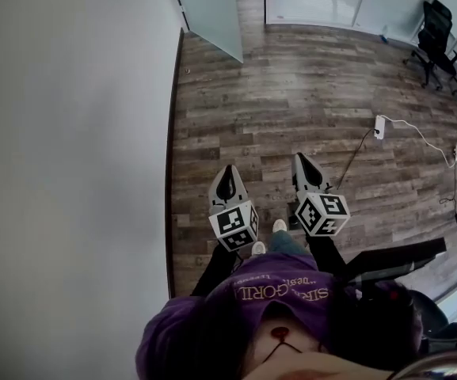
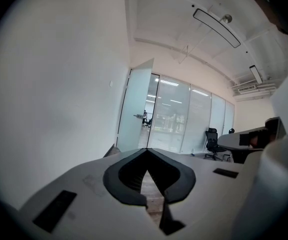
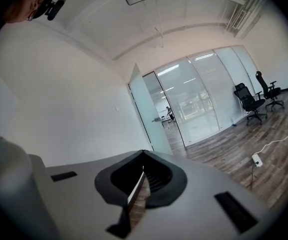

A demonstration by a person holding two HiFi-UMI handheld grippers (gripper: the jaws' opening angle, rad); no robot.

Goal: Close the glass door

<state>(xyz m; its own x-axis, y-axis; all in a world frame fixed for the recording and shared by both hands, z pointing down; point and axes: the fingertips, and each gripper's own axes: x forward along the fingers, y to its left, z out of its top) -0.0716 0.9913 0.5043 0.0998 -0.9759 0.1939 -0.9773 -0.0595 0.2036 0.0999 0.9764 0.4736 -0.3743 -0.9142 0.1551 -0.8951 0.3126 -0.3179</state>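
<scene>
The frosted glass door (image 1: 208,10) stands open far ahead, swung into the room beside the white wall (image 1: 70,133). In the left gripper view the door (image 2: 135,111) is ajar, with its handle (image 2: 138,116) showing against the gap. The right gripper view shows the same door leaf (image 3: 146,109) in front of the doorway. My left gripper (image 1: 228,169) and right gripper (image 1: 301,158) are side by side over the wood floor, both pointing toward the door and well short of it. Each gripper's jaws meet at the tips, left gripper (image 2: 146,150) and right gripper (image 3: 144,153), with nothing held.
A glass partition (image 3: 198,99) runs right of the doorway. Office chairs (image 1: 438,34) stand at the far right. A white power strip (image 1: 379,125) with a trailing cable lies on the floor ahead right. A dark piece of furniture (image 1: 394,260) is close on my right.
</scene>
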